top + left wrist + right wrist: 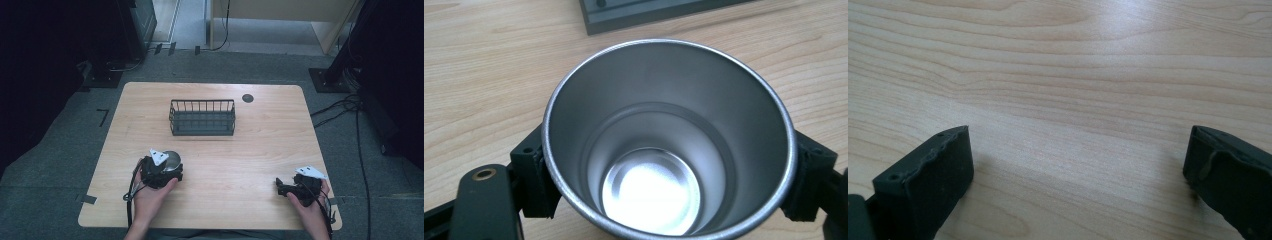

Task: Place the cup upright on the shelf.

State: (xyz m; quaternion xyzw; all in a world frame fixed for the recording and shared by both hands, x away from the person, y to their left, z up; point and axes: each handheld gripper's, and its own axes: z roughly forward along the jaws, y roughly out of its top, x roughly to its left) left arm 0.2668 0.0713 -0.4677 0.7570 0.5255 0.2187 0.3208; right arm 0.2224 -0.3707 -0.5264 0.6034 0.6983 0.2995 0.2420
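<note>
Between the left gripper's [664, 192] jaws a steel cup [669, 140] is held: the black pads [536, 182] are pressed against its outer wall on both sides, just below the rim. The cup is seen from above in the left gripper view, upright or nearly so, with its bright bottom showing and nothing inside. In the high view the cup [171, 160] is placed at the near left of the table [260, 150], just ahead of the left gripper [167, 170], and whether it has left the wood cannot be told.

Farther out, a dark wire basket [202, 117] is set at the middle of the table towards the far edge, well apart from the cup. A small dark round mark [247, 98] is seen beyond it near the far edge.

At the near right, the right gripper [285, 187] is rested low over bare wood, its jaws spread wide with nothing between them, as the right gripper view shows.

The main risk is judged to be slip. The wall is smooth, tapered metal, gripped high up and on two narrow patches, so a quick lift or tilt could let the cup slide down or pivot between the pads. If the basket is the goal, the cup's base could be caught on the wire rim when carried too low, and the basket could be pushed or the cup tipped.
</note>
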